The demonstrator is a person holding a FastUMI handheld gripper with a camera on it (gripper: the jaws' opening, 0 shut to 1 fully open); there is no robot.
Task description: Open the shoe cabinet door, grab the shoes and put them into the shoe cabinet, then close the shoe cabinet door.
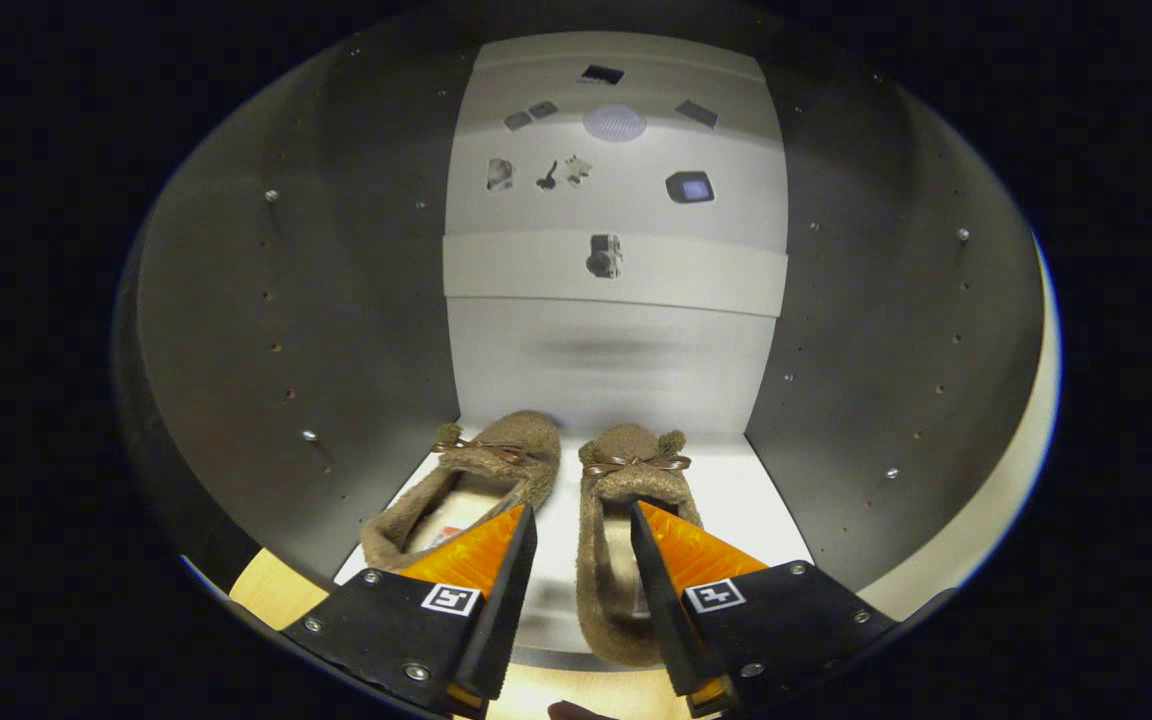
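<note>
The hand-held gripper (583, 520) looks into the open shoe cabinet (266, 330), its fingers spread apart and gripping nothing. Two fuzzy brown slippers sit side by side on the white cabinet floor (736, 490), toes toward the white back panel (616, 360), heels toward the front edge, long axes running front to back. The left slipper (471, 480) lies partly behind the left finger; the right slipper (616, 540) lies in the gap between the fingers, its heel reaching the front lip. A strip of bare floor separates the two slippers, and more shows to the right of them. Dark side walls stand close on either side, with much open height above.
</note>
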